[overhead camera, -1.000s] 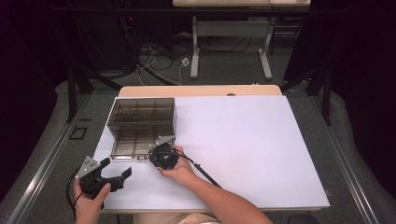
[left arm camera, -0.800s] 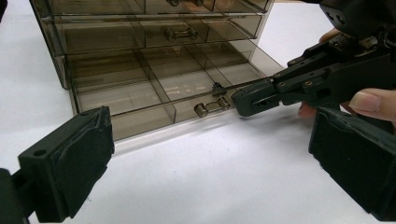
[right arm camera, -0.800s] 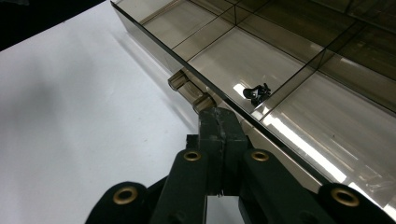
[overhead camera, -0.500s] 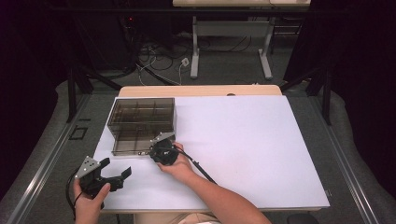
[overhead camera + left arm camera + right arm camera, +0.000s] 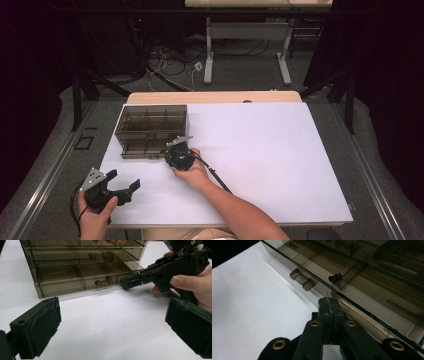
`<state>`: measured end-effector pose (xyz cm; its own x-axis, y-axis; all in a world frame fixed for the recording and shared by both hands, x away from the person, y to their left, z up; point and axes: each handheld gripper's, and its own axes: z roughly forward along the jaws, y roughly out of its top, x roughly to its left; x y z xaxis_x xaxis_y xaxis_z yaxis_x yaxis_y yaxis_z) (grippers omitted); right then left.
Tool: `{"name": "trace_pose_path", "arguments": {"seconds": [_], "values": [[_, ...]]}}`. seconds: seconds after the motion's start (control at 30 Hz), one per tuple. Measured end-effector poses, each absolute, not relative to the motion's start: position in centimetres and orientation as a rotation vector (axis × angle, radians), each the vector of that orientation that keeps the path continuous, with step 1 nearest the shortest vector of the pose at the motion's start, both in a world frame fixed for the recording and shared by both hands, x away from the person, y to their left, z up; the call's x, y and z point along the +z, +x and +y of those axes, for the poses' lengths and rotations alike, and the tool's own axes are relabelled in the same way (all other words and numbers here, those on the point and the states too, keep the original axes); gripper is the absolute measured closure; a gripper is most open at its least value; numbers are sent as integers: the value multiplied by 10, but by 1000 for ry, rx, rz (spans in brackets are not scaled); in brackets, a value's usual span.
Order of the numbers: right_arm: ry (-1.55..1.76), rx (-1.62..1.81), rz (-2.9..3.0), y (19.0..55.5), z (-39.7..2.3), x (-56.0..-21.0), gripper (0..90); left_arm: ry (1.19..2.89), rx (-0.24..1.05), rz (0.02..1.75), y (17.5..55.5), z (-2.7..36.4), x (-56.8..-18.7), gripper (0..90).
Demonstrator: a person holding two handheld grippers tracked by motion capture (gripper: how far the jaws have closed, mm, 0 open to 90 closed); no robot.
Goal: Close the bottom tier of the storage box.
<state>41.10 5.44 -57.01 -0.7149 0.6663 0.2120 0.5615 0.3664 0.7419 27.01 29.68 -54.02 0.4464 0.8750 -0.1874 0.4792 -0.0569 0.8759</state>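
Drawer cabinet [image 5: 152,130] stood at the table's [image 5: 280,165] far left with its bottom drawer [image 5: 82,285] slightly out; right gripper [image 5: 328,305], jaws pressed together on nothing, touched its front edge, left gripper [image 5: 110,325] wide, idle, so closing seemingly remained.

high view: above, looking forward-down | gripper views: low, close | shared: drawer cabinet [image 5: 152,131]
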Motion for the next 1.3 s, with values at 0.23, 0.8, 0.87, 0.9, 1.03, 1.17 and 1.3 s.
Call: {"name": "trace_pose_path", "arguments": {"seconds": [0.23,0.8,0.87,0.9,1.03,1.17,1.3], "values": [[1161,1282,2437,416,54,-571,900,1691,493,1191,269,299,-541,4],[1294,1338,2303,427,50,-573,900,1689,491,1185,270,299,-541,4],[1326,1313,2311,428,48,-572,900,1690,492,1182,270,299,-541,4],[1330,1312,2306,429,47,-572,900,1693,488,1183,270,298,-541,4],[1363,1355,2269,432,47,-575,900,1692,491,1180,269,298,-541,4],[1368,1313,2293,430,46,-573,900,1688,493,1184,268,299,-541,4],[1357,1346,2295,429,45,-573,875,1687,501,1182,265,300,-541,4]]}}
